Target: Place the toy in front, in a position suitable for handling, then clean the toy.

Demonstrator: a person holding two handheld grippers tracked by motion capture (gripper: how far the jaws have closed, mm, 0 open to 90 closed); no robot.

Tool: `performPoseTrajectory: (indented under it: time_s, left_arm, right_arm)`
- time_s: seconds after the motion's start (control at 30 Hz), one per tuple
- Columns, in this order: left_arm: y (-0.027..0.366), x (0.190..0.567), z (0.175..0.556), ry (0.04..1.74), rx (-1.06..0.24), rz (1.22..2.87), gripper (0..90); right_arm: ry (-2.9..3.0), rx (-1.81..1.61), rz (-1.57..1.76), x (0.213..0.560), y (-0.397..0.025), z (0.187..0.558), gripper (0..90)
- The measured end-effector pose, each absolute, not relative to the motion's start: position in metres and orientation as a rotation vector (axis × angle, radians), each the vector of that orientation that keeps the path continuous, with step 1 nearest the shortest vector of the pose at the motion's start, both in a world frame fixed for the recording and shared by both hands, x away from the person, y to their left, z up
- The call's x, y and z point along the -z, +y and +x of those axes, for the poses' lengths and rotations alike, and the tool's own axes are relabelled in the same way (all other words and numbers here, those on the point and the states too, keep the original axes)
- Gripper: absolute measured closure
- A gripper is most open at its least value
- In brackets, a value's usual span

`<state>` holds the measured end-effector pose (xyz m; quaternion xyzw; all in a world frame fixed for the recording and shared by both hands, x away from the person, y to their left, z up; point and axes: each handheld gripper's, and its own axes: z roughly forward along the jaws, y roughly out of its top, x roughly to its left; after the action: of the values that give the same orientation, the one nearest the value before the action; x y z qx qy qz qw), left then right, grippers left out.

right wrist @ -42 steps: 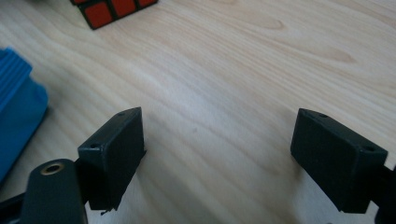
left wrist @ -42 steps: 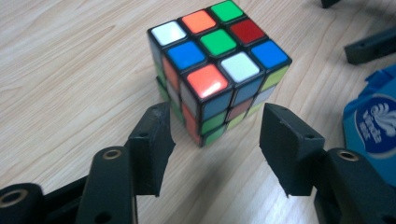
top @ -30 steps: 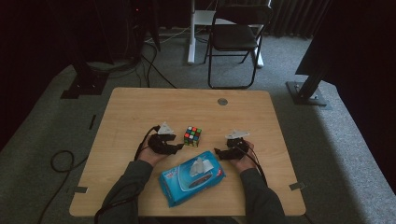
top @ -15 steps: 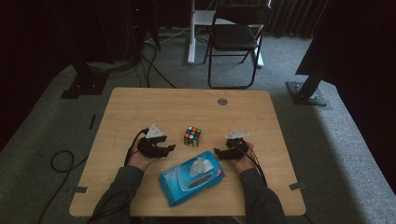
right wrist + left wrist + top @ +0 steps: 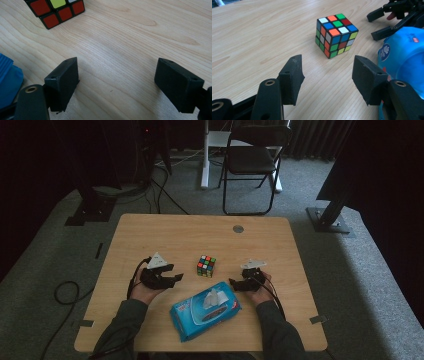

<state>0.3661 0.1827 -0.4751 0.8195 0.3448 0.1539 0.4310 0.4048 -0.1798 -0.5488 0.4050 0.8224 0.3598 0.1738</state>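
- Two grippers, both empty, so the job reads as barely begun – nothing lifted off the table (image 5: 150,235) yet
- Blue wipes pack (image 5: 205,310) lies flat near the front edge, between the two forearms, nobody touching it
- Left gripper (image 5: 172,279) sits left of the cube, jaws spread wide and aimed right at it, clear wood in between
- Right gripper (image 5: 236,285) rests on the other side, jaws wide apart too, holding nothing
- Puzzle cube (image 5: 335,35) stands mid-table between them, apart from both; grasping it looks like what's left
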Motion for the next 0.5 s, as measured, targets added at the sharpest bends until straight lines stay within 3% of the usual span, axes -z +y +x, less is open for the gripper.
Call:
performPoseTrajectory:
  time_s: [0.5]
  left_arm:
    - [0.191, 0.459, 0.353, 0.829, -0.421, 2.035, 41.7]
  right_arm:
    - [2.334, -1.019, 1.145, 0.549, -0.18, 0.404, 19.0]
